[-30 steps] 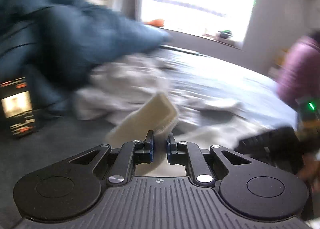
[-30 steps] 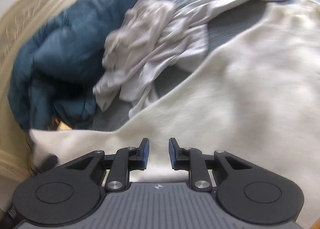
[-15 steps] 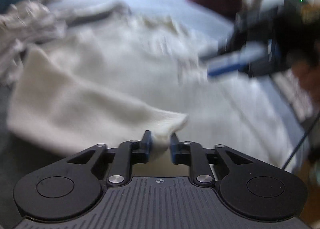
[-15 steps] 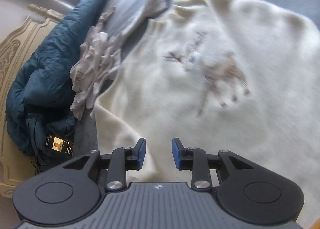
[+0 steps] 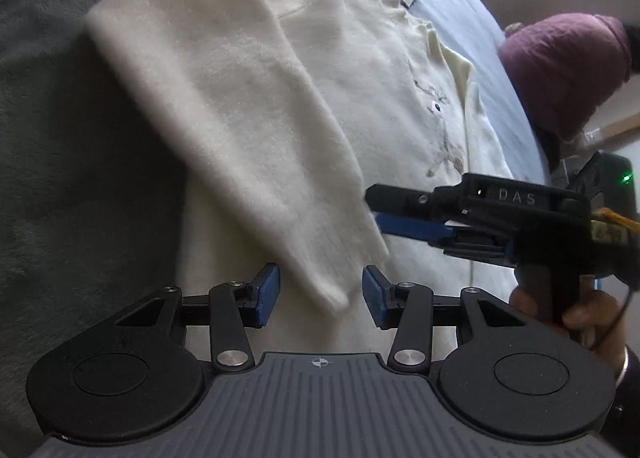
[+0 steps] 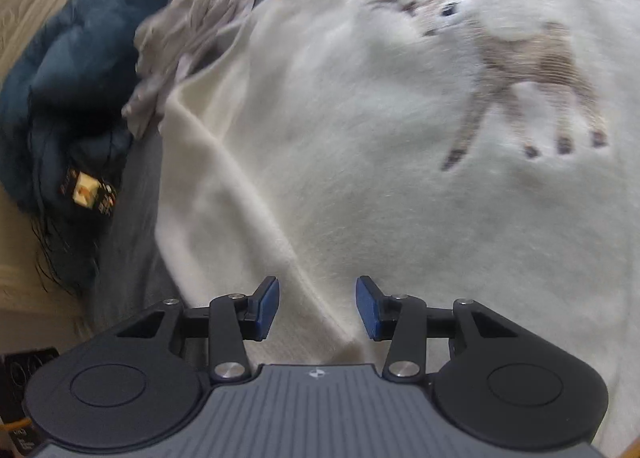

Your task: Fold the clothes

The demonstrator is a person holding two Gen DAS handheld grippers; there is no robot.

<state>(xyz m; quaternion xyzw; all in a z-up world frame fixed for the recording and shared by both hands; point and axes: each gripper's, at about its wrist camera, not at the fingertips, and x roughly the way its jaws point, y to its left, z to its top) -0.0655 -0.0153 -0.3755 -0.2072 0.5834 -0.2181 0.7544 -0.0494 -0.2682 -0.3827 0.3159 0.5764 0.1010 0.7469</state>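
- Left gripper (image 5: 319,294): jaws spread and opening. The cuff end of the folded-over sleeve (image 5: 240,105) lies between the blue pads (image 5: 266,294); neither pad presses on it.
- Right gripper (image 6: 316,308): jaws spread and opening, pinching nothing. A sleeve fold runs beneath the gap.
- Cream fuzzy knit sweater with a brown deer motif (image 6: 400,137): spread flat on the grey bed cover (image 5: 60,177), filling the view from 12 to 4 o'clock of the right gripper.
- Crumpled pale grey garment (image 6: 192,21): at 11 o'clock, touching the sweater's edge.
- Dark teal quilted duvet (image 6: 60,57): at 10 o'clock, beyond the garment.
- In the left wrist view, the right gripper (image 5: 404,213) stands at 2 o'clock, over the sweater.
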